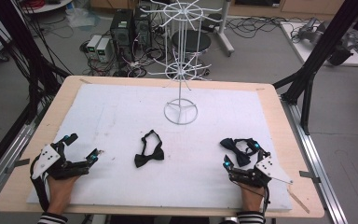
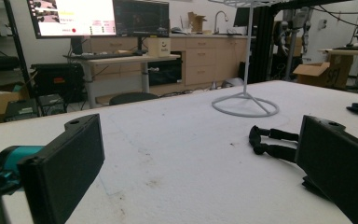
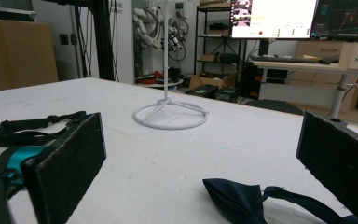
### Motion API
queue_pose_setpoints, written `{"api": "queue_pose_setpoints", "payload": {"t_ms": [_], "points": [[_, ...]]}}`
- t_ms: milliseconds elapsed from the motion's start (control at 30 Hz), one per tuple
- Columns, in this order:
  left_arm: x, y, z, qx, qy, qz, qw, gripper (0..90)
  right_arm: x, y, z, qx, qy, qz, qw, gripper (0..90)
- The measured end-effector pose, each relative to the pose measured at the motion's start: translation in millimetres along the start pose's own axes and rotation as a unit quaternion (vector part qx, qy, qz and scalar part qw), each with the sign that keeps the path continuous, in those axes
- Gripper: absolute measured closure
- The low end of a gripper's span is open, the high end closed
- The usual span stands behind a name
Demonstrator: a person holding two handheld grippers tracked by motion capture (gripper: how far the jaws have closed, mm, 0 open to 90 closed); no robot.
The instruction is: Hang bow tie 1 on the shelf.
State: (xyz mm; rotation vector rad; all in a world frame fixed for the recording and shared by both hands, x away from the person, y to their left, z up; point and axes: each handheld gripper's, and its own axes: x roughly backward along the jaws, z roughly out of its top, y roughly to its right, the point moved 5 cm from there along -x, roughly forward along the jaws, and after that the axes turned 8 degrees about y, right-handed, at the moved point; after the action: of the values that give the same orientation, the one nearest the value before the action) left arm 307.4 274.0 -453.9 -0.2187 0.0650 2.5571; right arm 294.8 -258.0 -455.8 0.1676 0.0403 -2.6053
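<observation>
Judging by the setup, snags are likely: both tools, left (image 1: 80, 148) and right (image 1: 242, 154), are held wide open with nothing gripped. One bow tie (image 1: 149, 150) lies mid-bench, the other (image 1: 237, 147) just beside the right tool. Thin straps could be missed or dragged, and the rack (image 1: 182, 60) tipped.

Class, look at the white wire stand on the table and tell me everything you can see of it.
The white wire stand looks like thin coated metal: a ring base with three spokes, a slim upright pole and two tiers of radiating hook arms. It stands upright at the far middle of the white mat. Its hooks are bare and nothing touches it but the mat.
</observation>
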Motion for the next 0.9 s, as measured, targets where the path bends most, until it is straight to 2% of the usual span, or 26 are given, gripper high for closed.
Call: {"api": "queue_pose_setpoints", "payload": {"t_ms": [467,800,900], "points": [[0.4,0.3,0.0,-0.002,0.000,0.002,1.0000,1.7,0.3,1.1,0.2,-0.001,0.003,-0.005,1.0000,0.7],[0.3,0.2,0.1,-0.002,0.001,0.003,1.0000,1.7,-1.8,1.8,0.0,-0.002,-0.008,-0.007,0.9999,0.7],[0.3,0.2,0.1,-0.002,0.001,0.003,1.0000,1.7,-1.9,3.3,5.2,-0.012,-0.011,-0.005,0.9999,0.7]]}}
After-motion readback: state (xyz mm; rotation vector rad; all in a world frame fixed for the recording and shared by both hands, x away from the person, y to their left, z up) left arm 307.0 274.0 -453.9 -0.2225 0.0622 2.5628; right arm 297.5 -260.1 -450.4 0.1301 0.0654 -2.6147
